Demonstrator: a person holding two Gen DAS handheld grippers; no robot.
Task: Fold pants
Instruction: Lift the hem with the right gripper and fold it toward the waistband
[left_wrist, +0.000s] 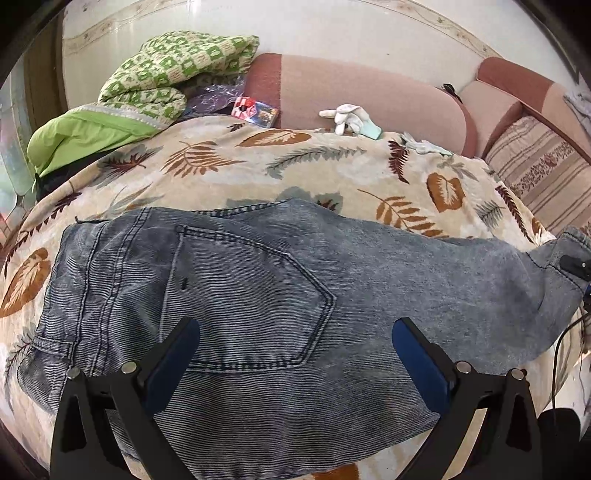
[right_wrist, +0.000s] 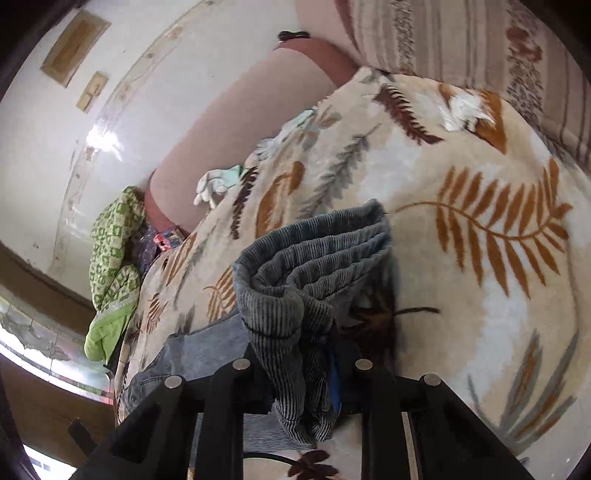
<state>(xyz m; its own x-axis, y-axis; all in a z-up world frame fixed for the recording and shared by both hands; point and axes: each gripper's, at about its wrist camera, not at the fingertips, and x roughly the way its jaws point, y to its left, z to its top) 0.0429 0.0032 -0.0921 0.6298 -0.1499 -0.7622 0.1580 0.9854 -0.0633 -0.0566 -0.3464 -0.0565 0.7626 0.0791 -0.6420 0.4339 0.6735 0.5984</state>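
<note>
Grey-blue denim pants (left_wrist: 266, 295) lie flat on a leaf-patterned blanket (left_wrist: 258, 166), waistband to the left, back pocket up, legs running right. My left gripper (left_wrist: 295, 332) is open and hovers over the seat of the pants, fingers either side of the pocket's lower part. My right gripper (right_wrist: 317, 332) is shut on the bunched leg hems of the pants (right_wrist: 314, 266) and holds them lifted a little off the blanket (right_wrist: 480, 184). The right gripper also shows at the right edge of the left wrist view (left_wrist: 576, 267).
A green patterned quilt (left_wrist: 166, 74) and a colourful box (left_wrist: 255, 110) lie at the back left. White gloves (left_wrist: 347, 116) rest by the pink sofa back (left_wrist: 369, 99). A striped cushion (left_wrist: 546, 177) sits at the right. A cable (left_wrist: 561, 354) hangs at the right.
</note>
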